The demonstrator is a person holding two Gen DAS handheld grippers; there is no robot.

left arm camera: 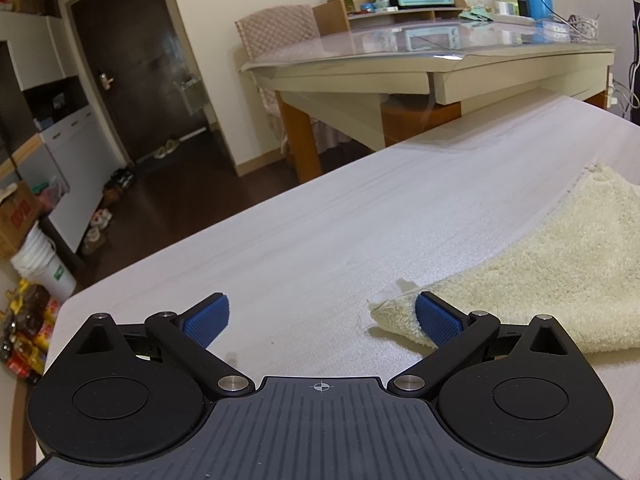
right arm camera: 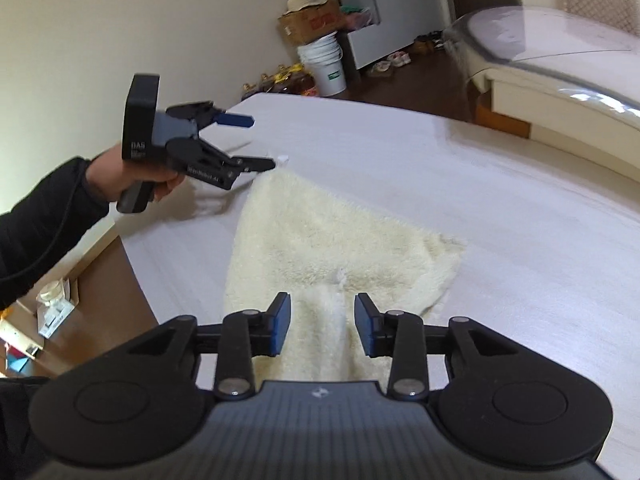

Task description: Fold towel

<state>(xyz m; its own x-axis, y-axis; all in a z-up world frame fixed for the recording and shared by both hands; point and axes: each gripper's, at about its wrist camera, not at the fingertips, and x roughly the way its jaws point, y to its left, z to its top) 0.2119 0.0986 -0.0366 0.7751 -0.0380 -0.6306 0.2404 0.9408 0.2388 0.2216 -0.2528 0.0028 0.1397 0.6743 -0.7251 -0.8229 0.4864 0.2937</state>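
The right gripper [right arm camera: 322, 322] sits nearest its camera, its blue pads [right arm camera: 281, 322] standing apart with a raised fold of the cream towel [right arm camera: 328, 236] between them; they are not clenched on the cloth. The towel spreads away from it across the pale surface [right arm camera: 500, 200], narrowing toward the corner of the surface at the far left.

There the left gripper [right arm camera: 256, 144], held in the person's left hand [right arm camera: 132, 178], hovers with its jaws spread wide and nothing in them, its lower finger just beside the towel's far corner and a small white tag [right arm camera: 283, 158]. Its body carries white lettering: "DAS" on the block and a line along the finger too small to read. In the left wrist view, the left gripper [left arm camera: 322, 318] is likewise released, its right pad [left arm camera: 436, 322] touching the towel's [left arm camera: 560, 264] frayed corner.

Beyond the surface stand a white bucket [right arm camera: 326, 66] with a green label and a cardboard box [right arm camera: 310, 24] with red print, unreadable.
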